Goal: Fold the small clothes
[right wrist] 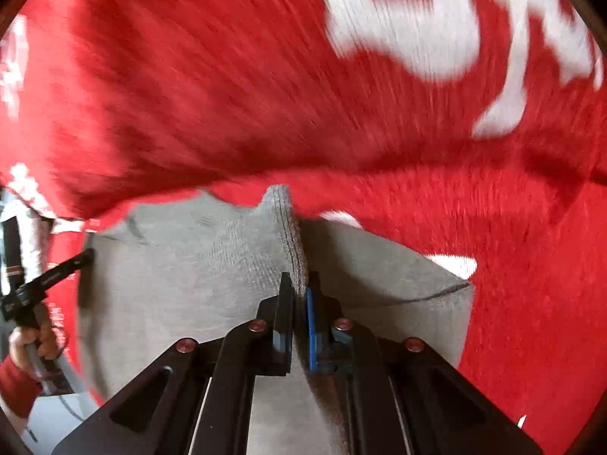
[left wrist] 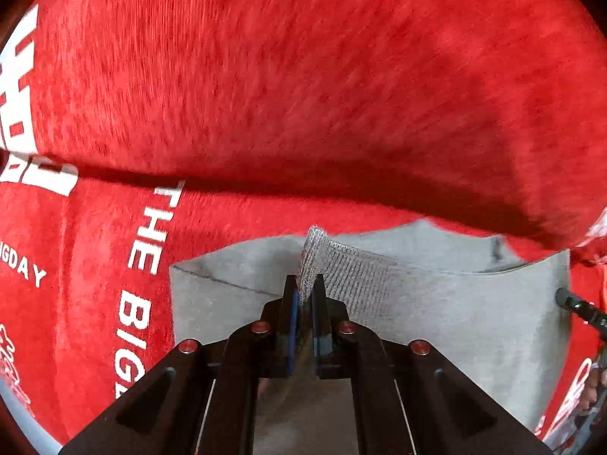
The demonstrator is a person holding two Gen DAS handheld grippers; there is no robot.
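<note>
Red printed cloth behind; both grippers clamp the grey garment toward twelve o'clock; a thin pinch could slip

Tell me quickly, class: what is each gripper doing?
Left gripper: closed on the small grey knitted garment.
Right gripper: closed on the same garment.

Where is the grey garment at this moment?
The grey garment is pinched by the left gripper and the right gripper, low in both wrist views, over the red printed cloth.

White lettering on red cloth (motion-blurred, unreadable)
</note>
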